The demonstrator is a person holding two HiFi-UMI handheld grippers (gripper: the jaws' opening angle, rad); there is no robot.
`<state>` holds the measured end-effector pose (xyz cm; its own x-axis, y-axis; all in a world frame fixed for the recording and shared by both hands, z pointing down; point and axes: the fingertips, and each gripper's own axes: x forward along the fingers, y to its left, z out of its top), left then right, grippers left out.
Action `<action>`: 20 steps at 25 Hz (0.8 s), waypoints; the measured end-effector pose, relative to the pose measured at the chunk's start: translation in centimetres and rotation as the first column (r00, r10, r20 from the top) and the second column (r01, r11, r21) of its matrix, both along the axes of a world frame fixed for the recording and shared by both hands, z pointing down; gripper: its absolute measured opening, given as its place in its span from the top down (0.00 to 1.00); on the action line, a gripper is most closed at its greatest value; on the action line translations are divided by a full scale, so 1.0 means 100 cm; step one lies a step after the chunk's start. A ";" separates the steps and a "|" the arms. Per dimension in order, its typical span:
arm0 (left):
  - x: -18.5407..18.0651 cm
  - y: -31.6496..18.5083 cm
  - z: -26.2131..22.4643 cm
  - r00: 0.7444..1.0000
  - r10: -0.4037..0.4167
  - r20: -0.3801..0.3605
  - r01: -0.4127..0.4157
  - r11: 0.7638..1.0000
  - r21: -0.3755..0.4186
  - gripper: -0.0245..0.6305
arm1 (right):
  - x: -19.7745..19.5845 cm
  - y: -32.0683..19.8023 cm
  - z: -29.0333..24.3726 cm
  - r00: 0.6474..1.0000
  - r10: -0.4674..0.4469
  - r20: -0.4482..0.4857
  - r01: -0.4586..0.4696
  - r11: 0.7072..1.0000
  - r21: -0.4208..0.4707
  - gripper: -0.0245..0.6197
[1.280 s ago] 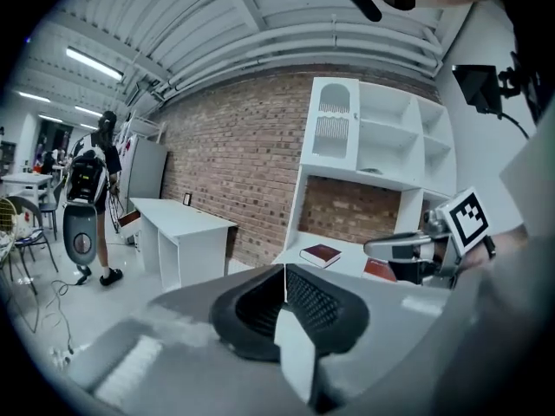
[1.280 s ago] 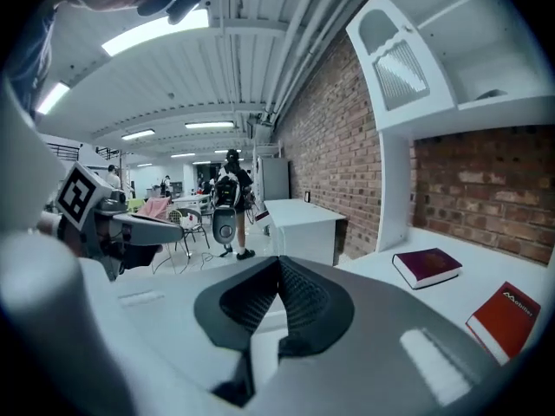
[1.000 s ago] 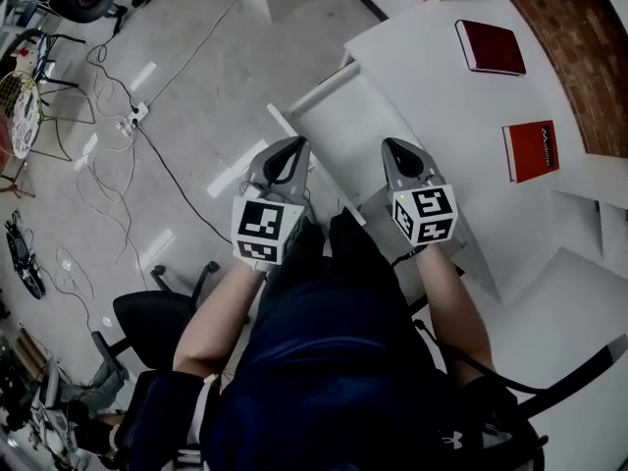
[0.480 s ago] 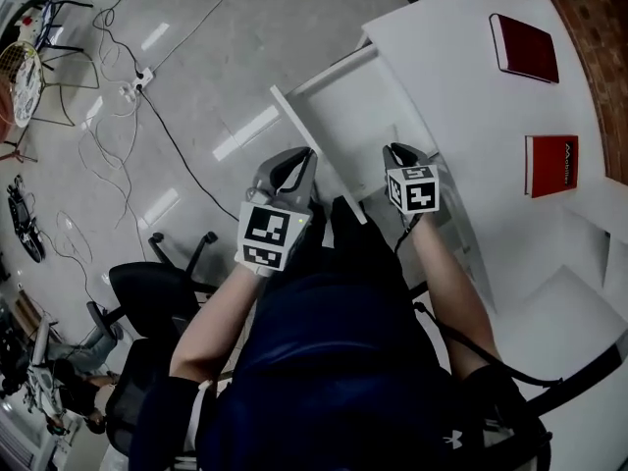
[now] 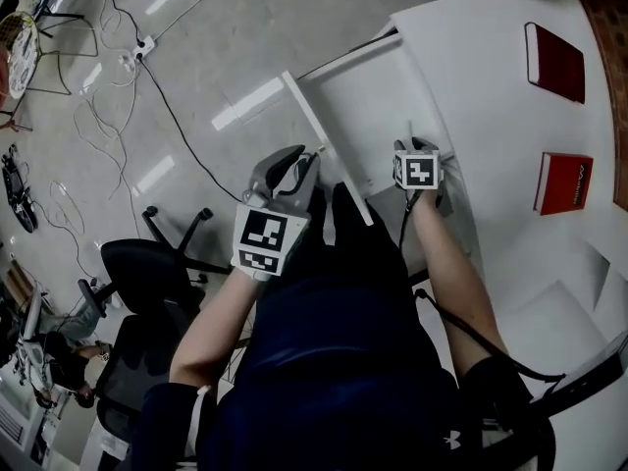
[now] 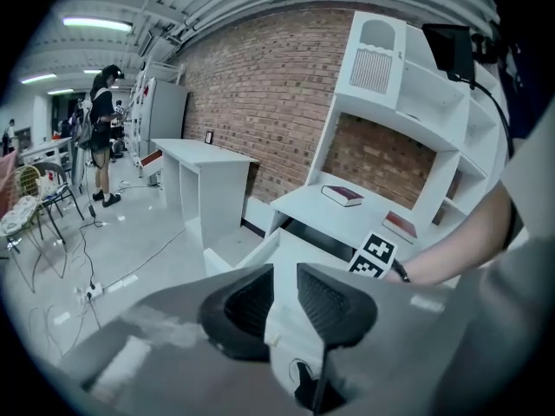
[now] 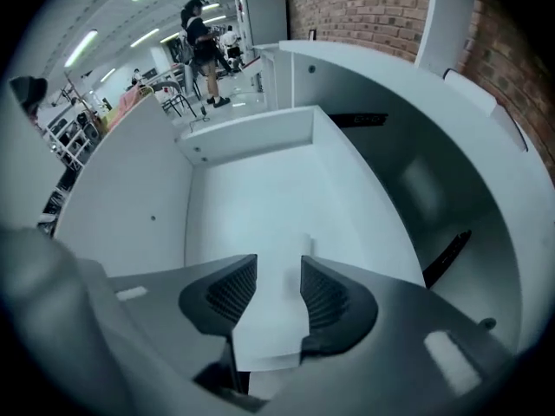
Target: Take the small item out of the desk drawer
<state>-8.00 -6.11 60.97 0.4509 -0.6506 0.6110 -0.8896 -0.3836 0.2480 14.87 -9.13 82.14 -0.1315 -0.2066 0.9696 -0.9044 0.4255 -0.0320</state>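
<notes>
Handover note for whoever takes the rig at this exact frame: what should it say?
Left tool: jaws slightly apart, nothing held, near the drawer's front edge.
Right tool: down inside the open drawer, jaws apart on either side of the small white item on the drawer floor; no firm grip visible.
Done: drawer open, item reached.
Left: close the right tool on the item and lift it out.

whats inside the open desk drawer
A small white item lies on the drawer floor, between the fingers of the right gripper. The rest seen is bare; the gripper covers the near end.
</notes>
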 end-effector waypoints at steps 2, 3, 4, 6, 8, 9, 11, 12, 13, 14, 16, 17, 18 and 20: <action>-0.007 0.001 0.002 1.000 -0.021 -0.005 0.021 1.000 -0.008 0.82 | 0.005 -0.001 0.010 0.999 -0.004 -0.048 0.002 1.000 -0.026 0.70; -0.010 0.001 0.003 0.999 -0.033 -0.008 0.032 0.999 -0.011 0.82 | 0.005 -0.002 0.016 0.998 -0.014 -0.068 0.012 0.999 -0.038 0.69; -0.014 0.001 0.003 0.999 -0.044 -0.012 0.044 0.999 -0.014 0.82 | 0.006 -0.003 0.021 0.996 -0.027 -0.085 0.023 0.998 -0.050 0.68; -0.019 0.003 0.005 0.998 -0.064 -0.020 0.064 0.998 -0.022 0.82 | 0.005 -0.005 0.033 0.993 -0.047 -0.109 0.039 0.997 -0.073 0.67; -0.024 0.005 0.007 0.996 -0.083 -0.027 0.082 0.996 -0.032 0.82 | 0.006 -0.008 0.042 0.990 -0.054 -0.129 0.042 0.994 -0.096 0.67; -0.026 0.006 0.009 0.995 -0.091 -0.029 0.090 0.995 -0.037 0.82 | 0.006 -0.010 0.045 0.988 -0.053 -0.144 0.037 0.993 -0.108 0.67; -0.031 0.010 0.011 0.994 -0.107 -0.032 0.105 0.993 -0.046 0.82 | 0.006 -0.011 0.049 0.985 -0.047 -0.164 0.025 0.991 -0.133 0.67; -0.033 0.012 0.012 0.993 -0.115 -0.034 0.113 0.992 -0.050 0.82 | 0.004 -0.011 0.051 0.986 -0.043 -0.162 0.018 0.989 -0.148 0.67; -0.036 0.014 0.012 0.992 -0.124 -0.036 0.122 0.991 -0.053 0.82 | 0.002 -0.010 0.054 0.987 -0.039 -0.158 0.013 0.987 -0.162 0.67; -0.038 0.016 0.012 0.990 -0.132 -0.040 0.130 0.990 -0.056 0.82 | 0.002 -0.010 0.056 0.986 -0.039 -0.161 0.011 0.985 -0.173 0.67; -0.041 0.020 0.013 0.988 -0.146 -0.050 0.143 0.988 -0.059 0.82 | 0.004 -0.013 0.062 0.983 -0.053 -0.174 0.021 0.983 -0.182 0.67; -0.042 0.021 0.013 0.987 -0.151 -0.055 0.148 0.987 -0.060 0.82 | 0.004 -0.016 0.065 0.982 -0.067 -0.177 0.035 0.983 -0.179 0.68; -0.043 0.021 0.014 0.986 -0.156 -0.058 0.153 0.986 -0.062 0.82 | 0.005 -0.018 0.068 0.979 -0.081 -0.186 0.047 0.982 -0.181 0.70; -0.046 0.023 0.015 0.984 -0.165 -0.060 0.161 0.985 -0.063 0.82 | 0.004 -0.016 0.073 0.974 -0.104 -0.199 0.063 0.977 -0.203 0.74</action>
<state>-12.64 -3.85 62.51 0.3816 -0.6834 0.6224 -0.9203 -0.2181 0.3248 15.31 -10.69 89.45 0.0680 -0.0085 0.9977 -0.8612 0.5043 0.0630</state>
